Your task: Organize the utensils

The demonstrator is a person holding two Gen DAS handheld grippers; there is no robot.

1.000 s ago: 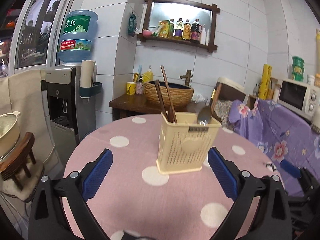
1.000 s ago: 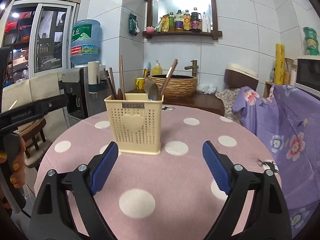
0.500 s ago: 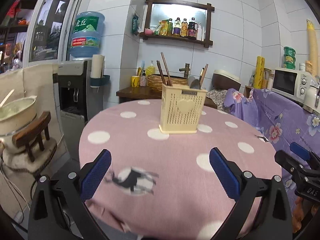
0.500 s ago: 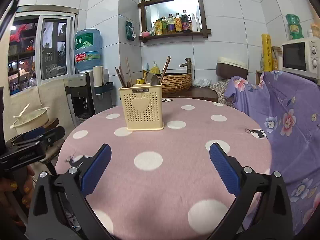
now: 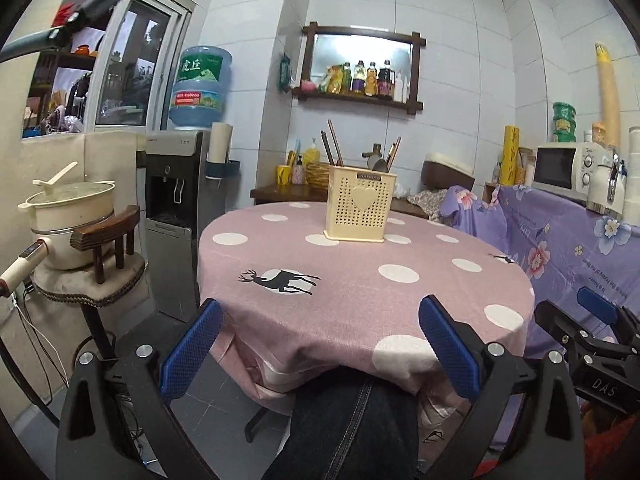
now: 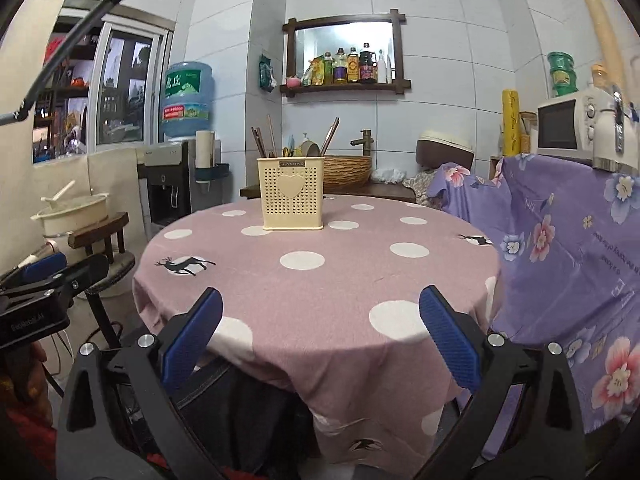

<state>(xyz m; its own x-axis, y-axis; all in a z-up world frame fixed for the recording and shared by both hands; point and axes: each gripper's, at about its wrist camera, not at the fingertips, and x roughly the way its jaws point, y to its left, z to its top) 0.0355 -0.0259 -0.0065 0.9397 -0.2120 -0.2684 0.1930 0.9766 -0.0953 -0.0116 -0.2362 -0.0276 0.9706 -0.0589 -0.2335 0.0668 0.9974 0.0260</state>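
A cream plastic utensil holder (image 5: 360, 207) with a heart on its front stands upright on the round pink polka-dot table (image 5: 360, 280); it also shows in the right wrist view (image 6: 292, 194). Brown chopsticks (image 5: 332, 142) and a metal spoon (image 5: 380, 165) stick up out of it. My left gripper (image 5: 320, 350) is open and empty, held well back from the table's near edge. My right gripper (image 6: 320, 336) is open and empty, also back beyond the near edge. The table (image 6: 320, 272) holds nothing else.
A water dispenser (image 5: 176, 200) and a stool with a cream pot (image 5: 72, 216) stand to the left. A purple flowered cloth (image 6: 560, 248) covers furniture to the right, with a microwave (image 5: 568, 170) on it. A person's dark-jeaned knee (image 5: 348, 428) is below the table edge.
Both grippers have pulled back from the holder to beyond the table's near edge, staying open and empty. The holder now looks small and far off.
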